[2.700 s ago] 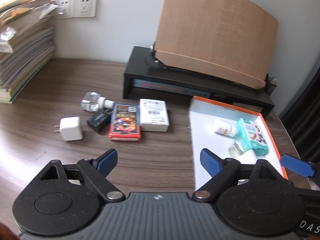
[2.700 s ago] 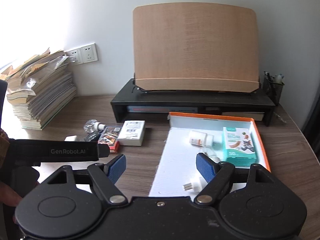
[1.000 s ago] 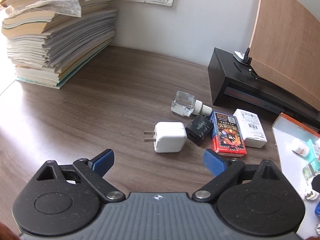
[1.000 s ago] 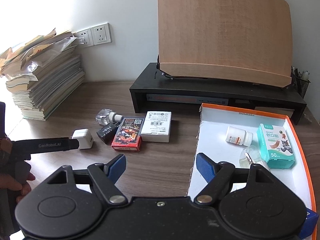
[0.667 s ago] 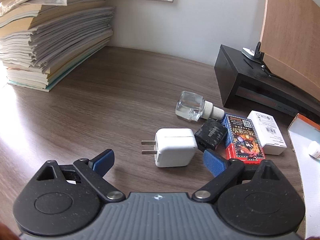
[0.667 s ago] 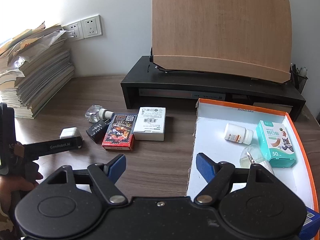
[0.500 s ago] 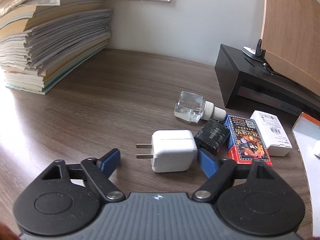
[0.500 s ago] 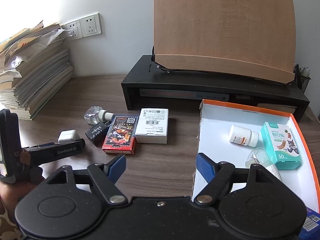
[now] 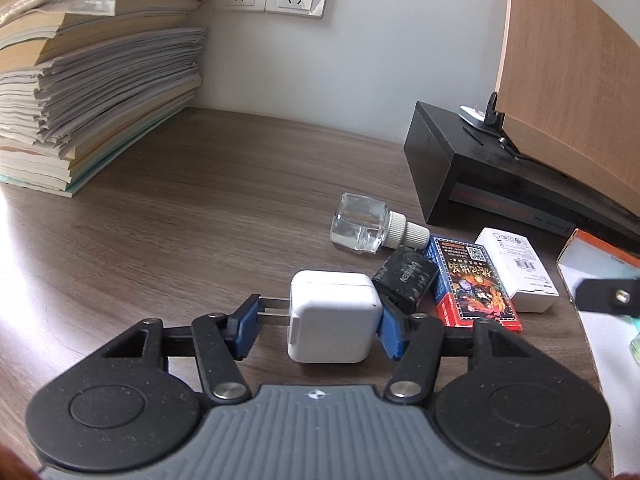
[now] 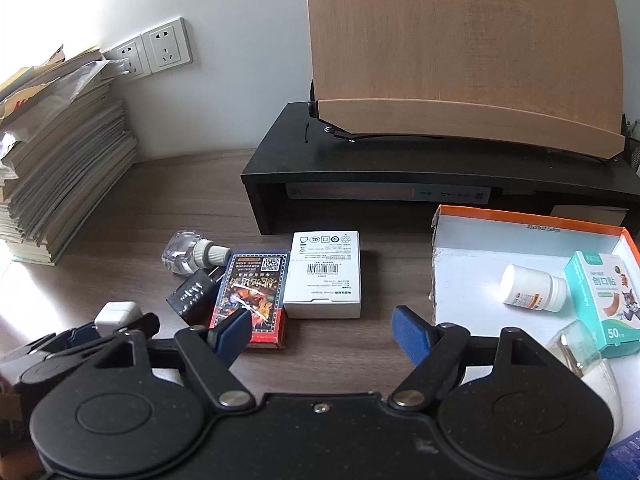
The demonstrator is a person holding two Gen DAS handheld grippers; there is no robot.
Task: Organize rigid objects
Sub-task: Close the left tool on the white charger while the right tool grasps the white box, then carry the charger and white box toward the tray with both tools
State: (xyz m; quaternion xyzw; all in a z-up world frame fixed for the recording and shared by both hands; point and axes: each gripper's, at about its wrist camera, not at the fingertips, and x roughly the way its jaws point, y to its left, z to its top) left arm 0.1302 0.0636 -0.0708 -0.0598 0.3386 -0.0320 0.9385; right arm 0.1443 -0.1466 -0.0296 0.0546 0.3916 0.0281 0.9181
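Observation:
A white plug charger (image 9: 334, 316) lies on the wooden desk between the blue pads of my left gripper (image 9: 316, 326). The left pad touches its prongs and the right pad its body. It also shows in the right wrist view (image 10: 117, 314). Beside it lie a black adapter (image 9: 406, 277), a clear glass bottle (image 9: 362, 222), a red card box (image 9: 472, 282) and a white box (image 9: 516, 266). My right gripper (image 10: 322, 330) is open and empty above the desk, near the card box (image 10: 252, 296) and the white box (image 10: 324, 274).
An orange-rimmed white tray (image 10: 448, 256) at the right holds a pill bottle (image 10: 534, 288) and a teal plaster box (image 10: 604, 304). A black monitor stand (image 10: 400, 172) carries a wooden board (image 10: 464, 52) at the back. A stack of papers (image 9: 80, 92) stands at the left.
My left gripper has moved forward and down to the white charger and closed its pads around it. My right gripper has drifted closer to the desk and slightly left.

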